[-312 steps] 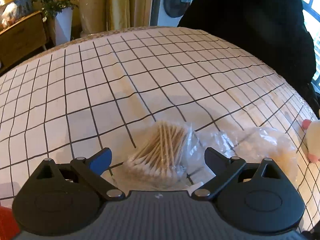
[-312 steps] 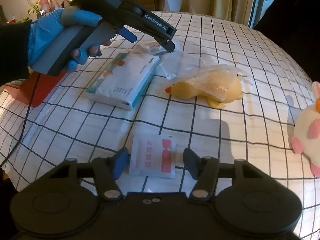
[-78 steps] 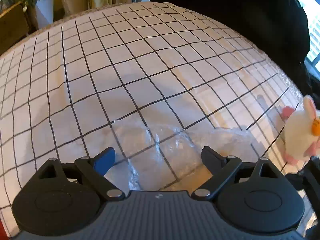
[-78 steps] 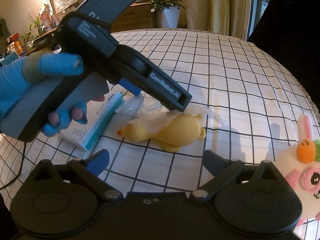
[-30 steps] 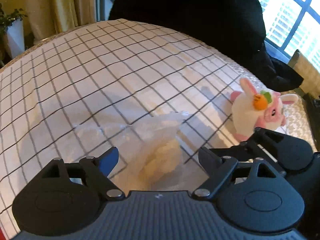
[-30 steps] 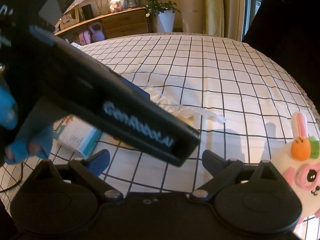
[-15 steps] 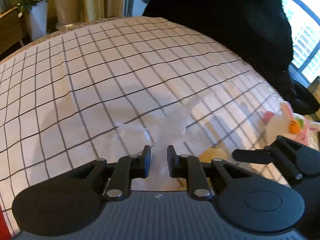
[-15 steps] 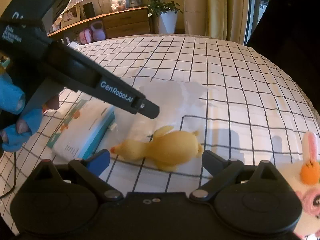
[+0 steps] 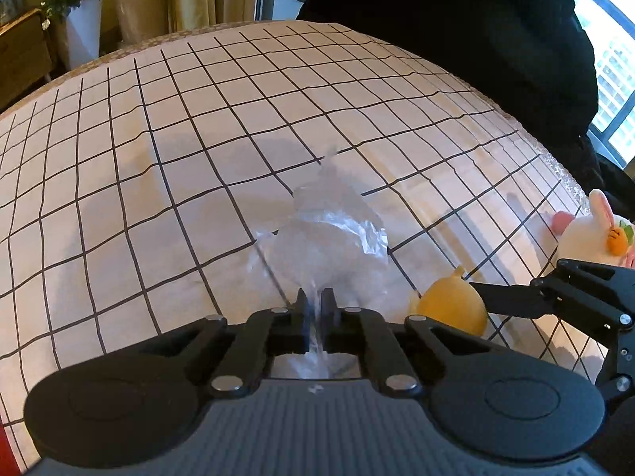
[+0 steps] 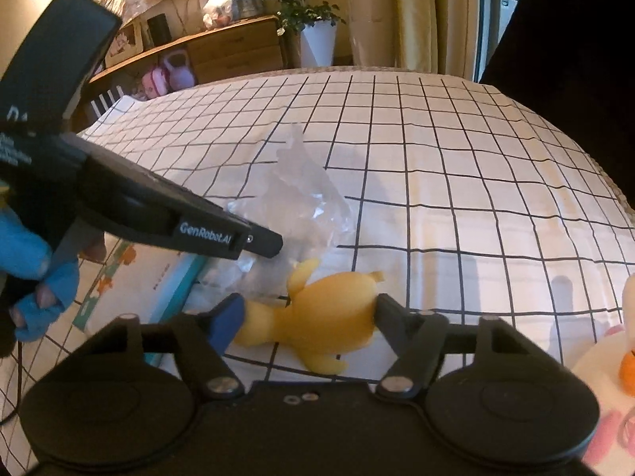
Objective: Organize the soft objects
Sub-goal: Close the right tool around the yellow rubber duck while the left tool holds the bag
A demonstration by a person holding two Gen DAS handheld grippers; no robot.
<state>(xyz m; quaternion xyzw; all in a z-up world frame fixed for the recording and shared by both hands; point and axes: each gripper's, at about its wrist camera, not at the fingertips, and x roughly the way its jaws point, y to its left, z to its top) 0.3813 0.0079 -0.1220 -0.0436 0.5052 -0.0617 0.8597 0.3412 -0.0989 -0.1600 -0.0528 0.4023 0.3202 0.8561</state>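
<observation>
With the left tongs pinching the clear plastic bag, the right tongs, just closing around the yellow duck between them, should squeeze gently mid-body.

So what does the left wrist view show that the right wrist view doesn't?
Only the left wrist view shows the left claw head-on, shut on a fold of the clear plastic bag.

Only the right wrist view shows the tissue pack, the blue-gloved hand and the duck's whole body, which the right claw has just been closing around.

Both show the bag, the yellow duck, the white bunny plush and the checked cloth.
</observation>
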